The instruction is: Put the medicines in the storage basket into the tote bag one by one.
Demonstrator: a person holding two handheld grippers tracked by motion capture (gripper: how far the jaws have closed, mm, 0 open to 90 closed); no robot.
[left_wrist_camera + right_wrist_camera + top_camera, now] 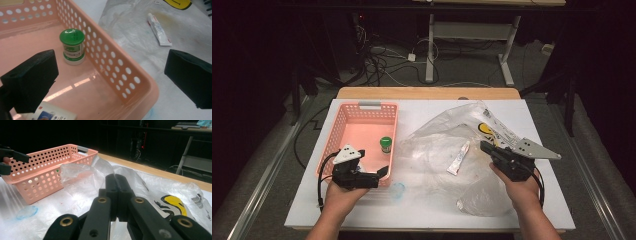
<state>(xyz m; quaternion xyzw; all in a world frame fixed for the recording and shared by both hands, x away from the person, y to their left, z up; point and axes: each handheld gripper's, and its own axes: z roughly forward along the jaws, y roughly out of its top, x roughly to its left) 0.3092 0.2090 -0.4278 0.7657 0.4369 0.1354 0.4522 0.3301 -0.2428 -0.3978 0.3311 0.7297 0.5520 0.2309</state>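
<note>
A pink perforated basket (362, 106) stands on the left of the white table. A green-lidded jar (385, 144) stands upright in it. My left gripper (379, 176) is open wide over the basket's near right corner. In the left gripper view one jaw is over the basket floor and the other outside the basket wall (112, 62). The jar (72, 46) is ahead, and a white container with a blue label (51, 113) lies under the left jaw. My right gripper (484, 146) is shut, its tips (116, 180) at a crumpled clear plastic bag (437, 145). I cannot tell if plastic is pinched.
A white tube (459, 157) lies on the bag between the grippers. The bag bears a yellow print (486, 128). A blue smear (398, 189) marks the table by the basket's near corner. Beyond the wooden far edge (427, 93) are cables and desk legs.
</note>
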